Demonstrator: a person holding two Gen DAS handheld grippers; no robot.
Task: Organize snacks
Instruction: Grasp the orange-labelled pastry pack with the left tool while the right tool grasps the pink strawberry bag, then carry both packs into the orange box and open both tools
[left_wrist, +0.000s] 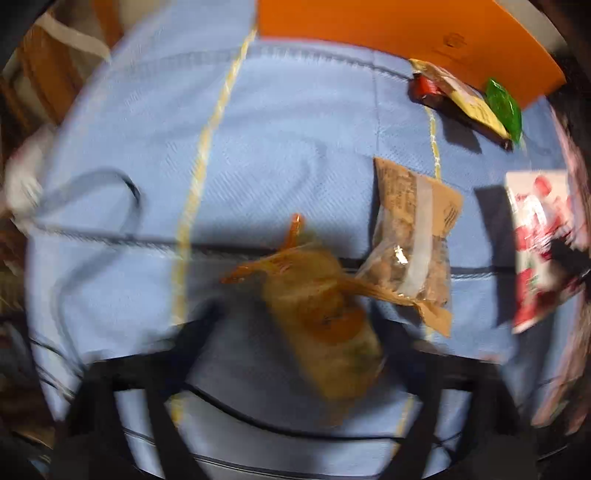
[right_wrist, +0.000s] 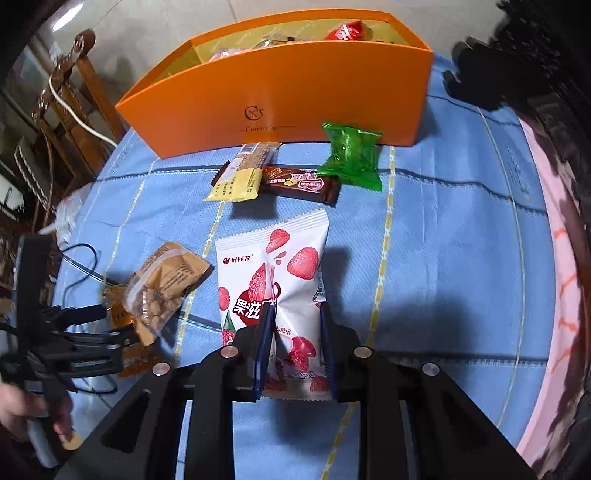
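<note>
My right gripper (right_wrist: 297, 309) is shut on the lower end of a white strawberry snack packet (right_wrist: 280, 258), held a little above the blue cloth (right_wrist: 443, 240). In the right wrist view my left gripper (right_wrist: 112, 328) sits at the left, shut on an orange packet (right_wrist: 118, 312) beside a brown nut packet (right_wrist: 166, 284). The left wrist view is blurred. It shows the orange packet (left_wrist: 321, 325) between the dark fingers of the left gripper (left_wrist: 306, 343), the nut packet (left_wrist: 410, 236) and the strawberry packet (left_wrist: 535, 251). An orange box (right_wrist: 277, 96) with several snacks inside stands at the back.
In front of the box lie a yellow bar (right_wrist: 238, 181), a chocolate bar (right_wrist: 299, 184) and a green packet (right_wrist: 351, 157). A black cable (right_wrist: 83, 258) and a white bag (right_wrist: 66, 218) lie at the cloth's left edge. Wooden furniture (right_wrist: 62, 103) stands beyond. A hand (right_wrist: 22, 410) holds the left gripper.
</note>
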